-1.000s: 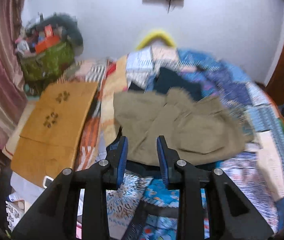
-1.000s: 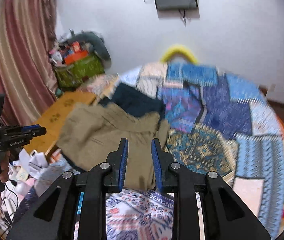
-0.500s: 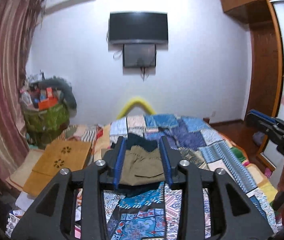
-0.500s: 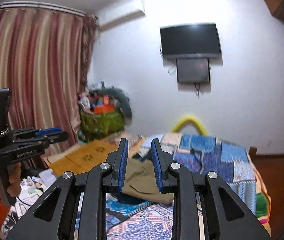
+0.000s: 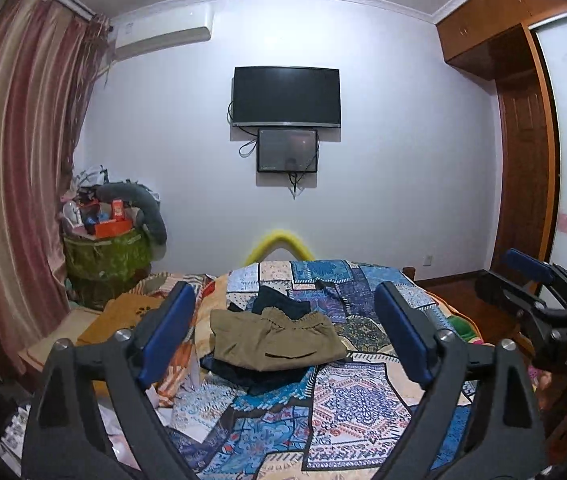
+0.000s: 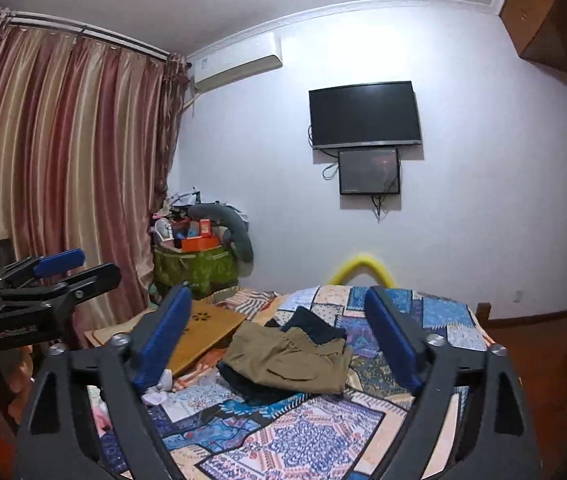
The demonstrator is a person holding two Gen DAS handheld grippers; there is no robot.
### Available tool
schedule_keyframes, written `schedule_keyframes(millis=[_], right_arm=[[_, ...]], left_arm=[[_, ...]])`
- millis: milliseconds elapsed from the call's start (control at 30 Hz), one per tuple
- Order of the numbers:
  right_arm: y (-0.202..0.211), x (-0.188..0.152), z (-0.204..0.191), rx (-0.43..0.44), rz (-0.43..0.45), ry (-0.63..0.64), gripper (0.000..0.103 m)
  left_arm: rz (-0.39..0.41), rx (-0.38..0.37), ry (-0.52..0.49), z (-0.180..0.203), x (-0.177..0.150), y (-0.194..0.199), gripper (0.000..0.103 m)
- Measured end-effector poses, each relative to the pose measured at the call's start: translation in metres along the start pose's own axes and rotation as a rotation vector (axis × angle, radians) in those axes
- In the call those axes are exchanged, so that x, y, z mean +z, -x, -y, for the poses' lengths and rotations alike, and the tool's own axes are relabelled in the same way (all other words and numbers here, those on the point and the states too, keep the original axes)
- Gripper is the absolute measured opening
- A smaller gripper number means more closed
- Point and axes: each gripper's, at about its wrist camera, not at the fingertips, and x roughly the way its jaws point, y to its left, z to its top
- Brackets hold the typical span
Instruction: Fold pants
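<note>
On the patchwork bed (image 5: 347, 392) lie folded khaki pants (image 5: 273, 340); both tools gape empty, one lettered perhaps "DAS".

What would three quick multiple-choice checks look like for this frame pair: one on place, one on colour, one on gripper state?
1. Where do the folded khaki pants lie?
A. on the wooden board
B. on a dark garment on the patchwork quilt
C. in the green hamper

2. What colour are the gripper finger pads?
A. blue
B. red
C. white

3. How do the left gripper and right gripper stand?
A. both shut on cloth
B. one open, one shut
C. both open, holding nothing

Answers:
1 B: the dark garment shows under and behind the pants, on the quilt.
2 A: the pads are blue in both views.
3 C: the jaws are spread wide, apart from the pants.
</note>
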Motion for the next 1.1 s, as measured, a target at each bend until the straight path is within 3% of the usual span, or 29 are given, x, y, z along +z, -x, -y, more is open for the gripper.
schedule_keyframes(millis=[33, 567, 1100], right_arm=[[0.0, -0.001, 0.0, -0.013, 0.002, 0.005, 0.103], [0.01, -0.01, -0.005, -0.031, -0.002, 0.017, 0.103], [0.012, -0.02, -0.001, -0.041, -0.041, -0.015, 0.103]], left_arm=[[0.0, 0.002, 0.002, -0.001, -0.001, 0.001, 0.096], [0.008, 0.022, 0.002, 0.0, -0.011, 0.005, 0.103], [-0.02, -0.002, -0.004, 0.0, -0.015, -0.003, 0.103]])
